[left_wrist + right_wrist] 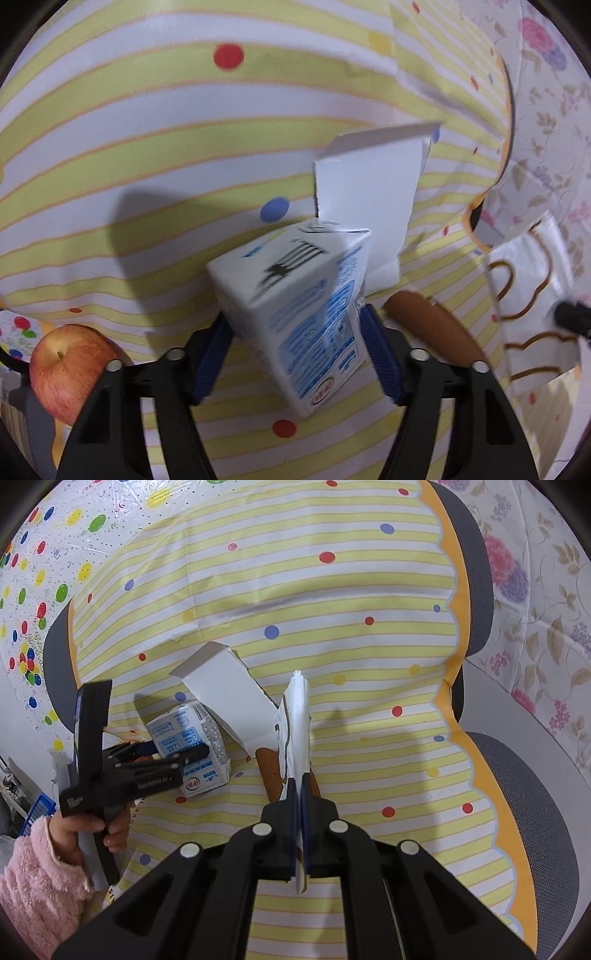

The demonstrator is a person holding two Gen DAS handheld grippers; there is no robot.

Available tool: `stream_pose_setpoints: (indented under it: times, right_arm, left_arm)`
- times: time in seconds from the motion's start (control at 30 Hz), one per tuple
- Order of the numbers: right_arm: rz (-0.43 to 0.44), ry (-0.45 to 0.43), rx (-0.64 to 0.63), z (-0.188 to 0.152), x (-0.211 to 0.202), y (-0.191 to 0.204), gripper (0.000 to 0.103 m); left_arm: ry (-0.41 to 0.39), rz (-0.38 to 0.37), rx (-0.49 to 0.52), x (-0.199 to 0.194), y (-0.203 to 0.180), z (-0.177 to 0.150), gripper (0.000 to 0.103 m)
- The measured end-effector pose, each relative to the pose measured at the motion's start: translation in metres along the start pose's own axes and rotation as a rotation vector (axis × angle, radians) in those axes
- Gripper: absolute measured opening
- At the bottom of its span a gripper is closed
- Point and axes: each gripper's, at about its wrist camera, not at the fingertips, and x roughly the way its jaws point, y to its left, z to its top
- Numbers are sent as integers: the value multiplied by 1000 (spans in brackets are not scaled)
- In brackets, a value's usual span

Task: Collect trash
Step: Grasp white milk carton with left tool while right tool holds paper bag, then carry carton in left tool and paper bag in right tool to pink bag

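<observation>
My left gripper (295, 328) is shut on a white and blue milk carton (299, 306), its blue pads pressing both sides; the carton also shows in the right wrist view (192, 746). A white opened cardboard box (365, 206) lies just beyond the carton on the striped cloth; it also shows in the right wrist view (225, 690). My right gripper (299, 786) is shut on the edge of a white paper bag (297, 723), held upright and seen edge-on; in the left wrist view the bag (524, 302) stands at the right. A brown sausage (436, 328) lies to the right of the left gripper.
A red apple (70, 365) sits at the lower left. The yellow-striped, dotted cloth (332, 602) covers the surface, with grey chair cushions (524, 794) under its right edge. A floral cloth (546, 627) lies at the far right and a dotted plastic sheet (44, 572) at the far left.
</observation>
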Motion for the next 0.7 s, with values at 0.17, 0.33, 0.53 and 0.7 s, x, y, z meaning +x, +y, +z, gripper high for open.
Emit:
stream_pose_setpoints:
  times: [0.17,0.33,0.53,0.7]
  right_arm:
    - [8,-4,0,-5,-11,1,3]
    - [18,-18,7,-13,-30,5,3]
    - [8,-32,-9,-32,-66,13,3]
    - [31,12,-2,-65,-83,19,3]
  left_arm:
    - [-2,-19,26,-25,-8,-13,39]
    - [-45,49,60,-61,-27,-28,37]
    - [-112,112,36,-146,-53,-72,37]
    - [-130,133,-24,-191,-69,-116,37]
